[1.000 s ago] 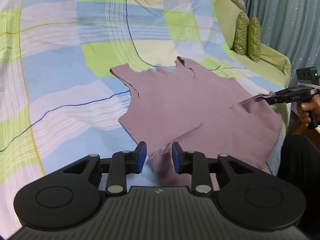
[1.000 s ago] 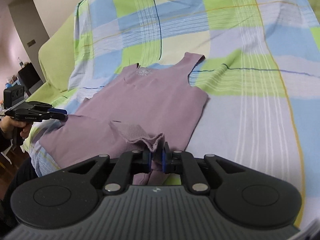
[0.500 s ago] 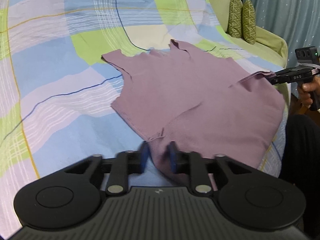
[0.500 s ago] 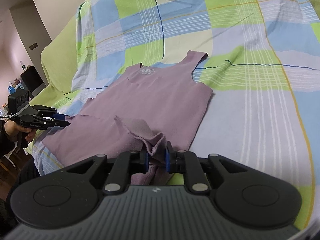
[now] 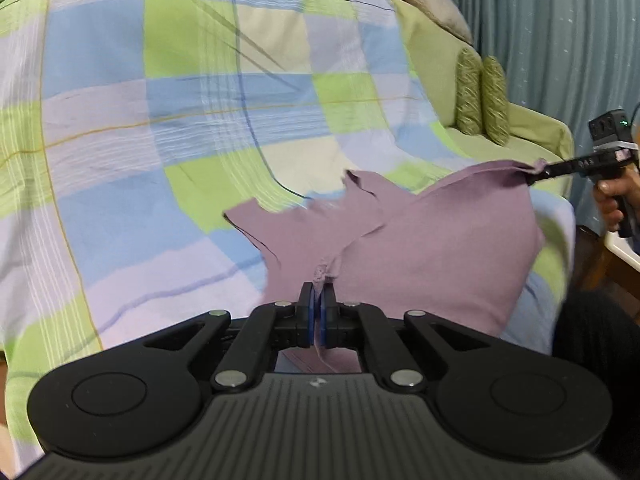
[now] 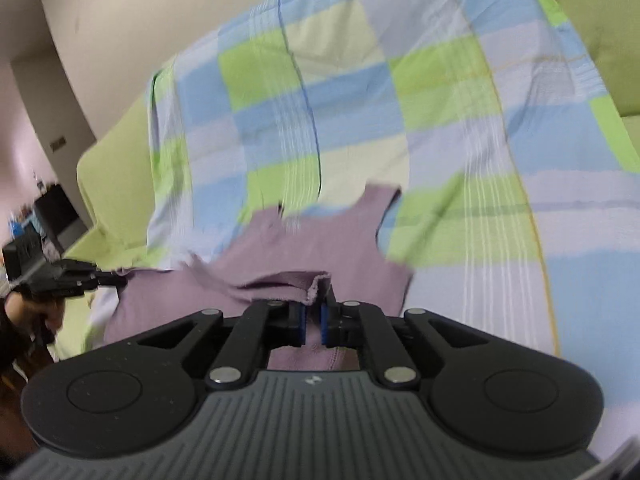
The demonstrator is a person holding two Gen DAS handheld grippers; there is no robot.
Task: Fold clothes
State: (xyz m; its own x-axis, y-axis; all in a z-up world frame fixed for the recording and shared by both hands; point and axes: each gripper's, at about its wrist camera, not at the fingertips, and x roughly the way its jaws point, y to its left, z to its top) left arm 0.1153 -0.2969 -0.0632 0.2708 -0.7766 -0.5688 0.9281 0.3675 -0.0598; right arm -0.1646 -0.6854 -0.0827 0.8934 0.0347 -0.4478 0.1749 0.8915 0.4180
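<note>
Mauve sleeveless top [image 5: 424,256] lies on a checked bedspread [image 5: 168,128] draped over a green sofa [image 5: 436,64], its straps toward the sofa back and its hem toward the person. A second ago the left claw [image 5: 319,300] stood open around one hem corner; it has since closed, and its blue pads now pinch a small bunch of fabric between them. The right claw [image 6: 313,314], seen in the left view at the far right [image 5: 536,174], already had the other hem corner, and its jaws have just narrowed further on the cloth, which shows folded between its pads. Both corners now ride higher than before, so the near half of the top has come off the bedspread while the strap end stays flat. This looks like the start of a first fold, carrying the hem up toward the neckline. Around it, two patterned green cushions [image 5: 482,100] stand at the sofa's far arm beside a blue curtain [image 5: 560,32], well apart from the garment. Nothing lies on the bedspread in the fold's path; the likelier trouble is the slack middle of the hem sagging between the two grips.
</note>
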